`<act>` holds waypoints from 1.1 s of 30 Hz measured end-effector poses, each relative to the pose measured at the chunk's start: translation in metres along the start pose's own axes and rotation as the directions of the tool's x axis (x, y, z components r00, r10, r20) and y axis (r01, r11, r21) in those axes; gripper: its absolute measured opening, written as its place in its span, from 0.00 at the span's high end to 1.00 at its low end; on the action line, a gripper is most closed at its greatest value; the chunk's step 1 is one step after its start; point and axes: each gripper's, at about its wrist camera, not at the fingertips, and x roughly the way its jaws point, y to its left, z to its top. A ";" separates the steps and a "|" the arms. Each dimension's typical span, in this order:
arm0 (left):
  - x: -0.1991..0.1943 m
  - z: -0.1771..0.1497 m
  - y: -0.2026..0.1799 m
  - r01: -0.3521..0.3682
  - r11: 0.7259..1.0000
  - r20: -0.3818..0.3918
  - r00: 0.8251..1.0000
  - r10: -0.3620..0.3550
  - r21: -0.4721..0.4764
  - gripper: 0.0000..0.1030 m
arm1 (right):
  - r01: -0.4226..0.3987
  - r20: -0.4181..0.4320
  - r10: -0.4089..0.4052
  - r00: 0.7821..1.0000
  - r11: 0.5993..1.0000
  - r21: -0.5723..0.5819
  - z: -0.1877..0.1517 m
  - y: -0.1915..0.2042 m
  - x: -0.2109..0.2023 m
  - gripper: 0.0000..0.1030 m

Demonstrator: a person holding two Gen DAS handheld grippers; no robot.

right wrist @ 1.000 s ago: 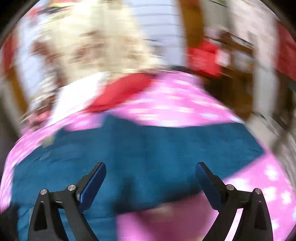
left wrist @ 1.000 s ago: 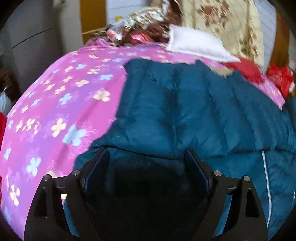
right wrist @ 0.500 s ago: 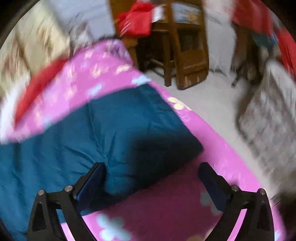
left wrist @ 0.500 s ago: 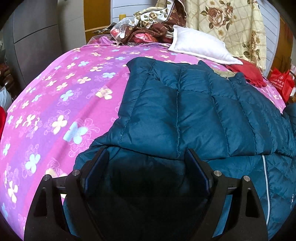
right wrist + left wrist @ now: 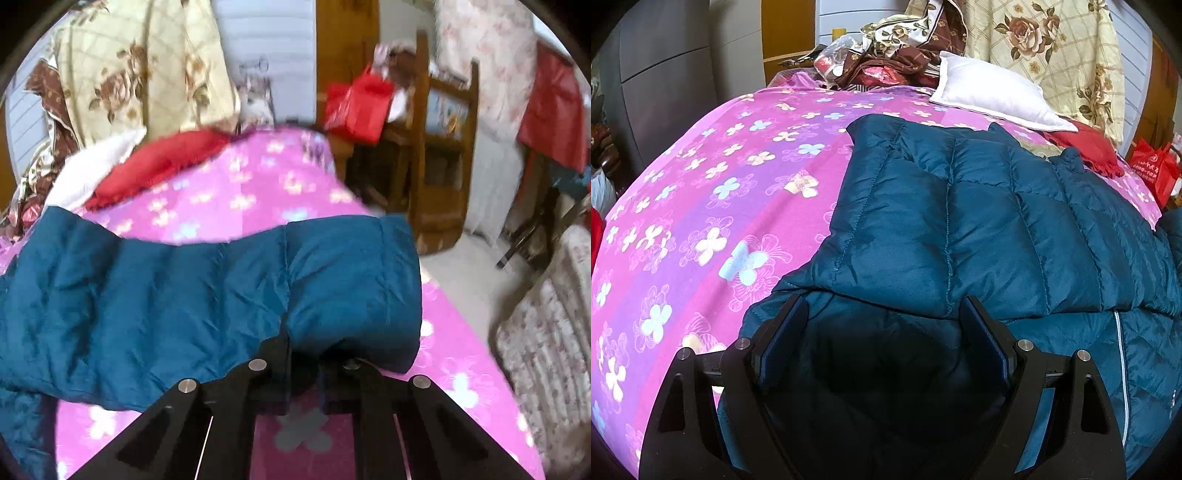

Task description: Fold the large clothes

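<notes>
right tongs [image 5: 303,354] have clamped the jacket [image 5: 184,295] edge; only the left view shows left tongs [image 5: 882,321] agape.

White pillow [image 5: 993,94] beside red cloth [image 5: 1084,146].

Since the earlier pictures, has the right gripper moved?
Yes. The right gripper swung back left from the wooden chair and shut on the blue jacket edge.

My left wrist view looks steeply down, close over the jacket [image 5: 960,221]. My right one faces its far sleeve end; both share the white pillow [image 5: 990,92].
</notes>
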 end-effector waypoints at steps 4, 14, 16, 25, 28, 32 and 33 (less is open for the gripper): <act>0.000 0.000 0.001 0.000 1.000 0.000 1.000 0.000 -0.002 0.17 | 0.036 0.060 -0.034 0.998 0.999 -0.026 0.008 0.017 -0.043 0.92; -0.003 -0.002 0.009 0.020 0.999 0.006 1.000 -0.020 -0.042 0.17 | -0.170 0.162 0.207 0.965 0.962 -0.214 0.013 0.201 -0.138 0.92; -0.003 -0.002 0.010 0.026 0.999 0.004 1.000 -0.026 -0.046 0.18 | -0.213 0.141 0.256 0.956 0.941 -0.261 0.001 0.246 -0.139 0.92; 0.003 -0.002 0.000 -0.047 0.999 -0.021 0.999 0.047 -0.001 0.17 | -0.398 -0.057 0.415 0.908 0.814 -0.423 -0.087 0.424 -0.108 0.92; 0.005 -0.002 -0.002 -0.063 0.998 -0.028 0.998 0.063 0.008 0.17 | -0.446 -0.097 0.456 0.885 0.767 -0.461 -0.099 0.456 -0.106 0.92; 0.006 -0.002 -0.003 -0.067 0.998 -0.032 0.997 0.067 0.012 0.17 | -0.459 -0.173 0.433 0.884 0.740 -0.493 -0.112 0.475 -0.097 0.80; 0.006 -0.002 -0.003 -0.067 0.998 -0.033 0.997 0.068 0.012 0.17 | -0.482 -0.190 0.451 0.872 0.727 -0.489 -0.114 0.473 -0.098 0.61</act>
